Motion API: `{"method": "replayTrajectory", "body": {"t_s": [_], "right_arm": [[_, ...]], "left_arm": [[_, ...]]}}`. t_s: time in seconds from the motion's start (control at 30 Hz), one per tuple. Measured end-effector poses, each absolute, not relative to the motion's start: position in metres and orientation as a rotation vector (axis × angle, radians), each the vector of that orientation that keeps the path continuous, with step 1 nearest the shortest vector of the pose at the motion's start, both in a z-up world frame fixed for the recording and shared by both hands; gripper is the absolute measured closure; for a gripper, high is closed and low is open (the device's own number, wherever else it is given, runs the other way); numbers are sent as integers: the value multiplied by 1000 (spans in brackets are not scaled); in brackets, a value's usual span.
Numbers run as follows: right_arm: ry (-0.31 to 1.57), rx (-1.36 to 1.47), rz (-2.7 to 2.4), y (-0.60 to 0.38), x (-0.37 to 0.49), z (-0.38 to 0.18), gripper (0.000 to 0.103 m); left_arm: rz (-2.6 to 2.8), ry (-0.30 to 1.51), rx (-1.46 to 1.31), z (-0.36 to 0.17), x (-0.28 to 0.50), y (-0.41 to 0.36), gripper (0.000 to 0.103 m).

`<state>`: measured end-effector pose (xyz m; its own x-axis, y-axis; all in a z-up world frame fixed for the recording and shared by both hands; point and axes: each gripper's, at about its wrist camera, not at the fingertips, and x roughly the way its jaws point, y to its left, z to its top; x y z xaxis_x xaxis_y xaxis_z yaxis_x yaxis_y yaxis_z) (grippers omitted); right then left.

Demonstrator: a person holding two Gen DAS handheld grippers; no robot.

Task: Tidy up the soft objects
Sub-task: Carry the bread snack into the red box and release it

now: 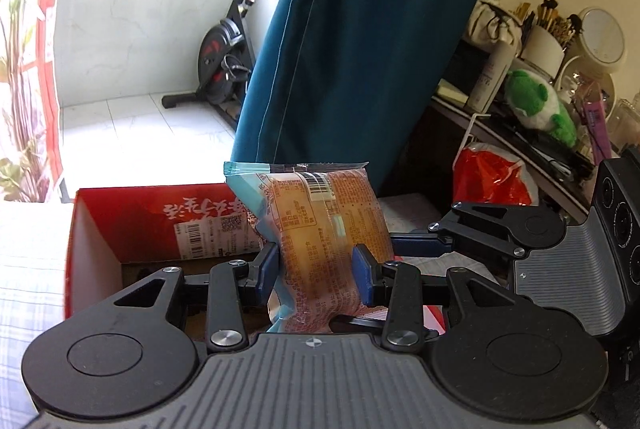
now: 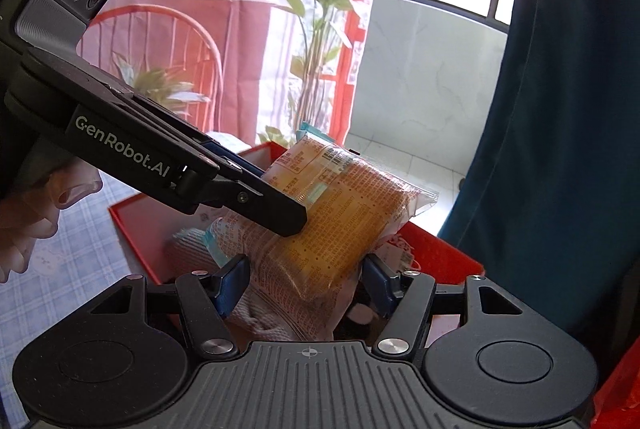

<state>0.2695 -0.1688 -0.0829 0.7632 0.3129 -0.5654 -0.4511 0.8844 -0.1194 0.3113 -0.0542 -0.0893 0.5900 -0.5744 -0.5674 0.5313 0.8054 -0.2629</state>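
The left tongs [image 1: 316, 265] pinch a soft, clear-wrapped orange bread packet [image 1: 320, 229] upright. The right tongs [image 2: 306, 283] clamp the same packet from the side, sharing its weight. It hangs over the open red cardboard box [image 1: 132, 225], probably for lowering inside.

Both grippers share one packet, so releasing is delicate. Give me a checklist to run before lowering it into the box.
1. Left gripper fingers clamp the bread packet: ok.
2. Right gripper fingers press the packet's sides: ok.
3. Packet above the red box, not outside it: ok.
4. Box open at the top: ok.
5. Free room inside, beside the wrapped items already there: cannot tell.
6. Blue curtain clear of the packet: ok.
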Motion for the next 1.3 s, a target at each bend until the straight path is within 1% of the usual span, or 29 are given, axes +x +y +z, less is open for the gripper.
{"method": "replayTrajectory", "body": {"t_s": [0.37,0.63,0.8,0.9,1.0,1.3], "right_arm": [[659,-280,421,-171,324,-117,45],[744,-275,411,-177,346,-131,45],[799,-279,360,-175,351,-142,48],[815,-277,343,-174,348,-146,49],[814,-297,347,-171,339,-144,50],[771,-257,316,-173,312,-115,50]], "left_arm": [[-617,785,-100,-121,364,-67,61],[-613,843,-92,-138,384,-78,61],[-570,877,-26,-150,388,-88,62],[-583,881,-55,-147,386,-83,62],[-570,860,-26,-140,379,-78,62],[-498,790,20,-114,340,-54,60]]}}
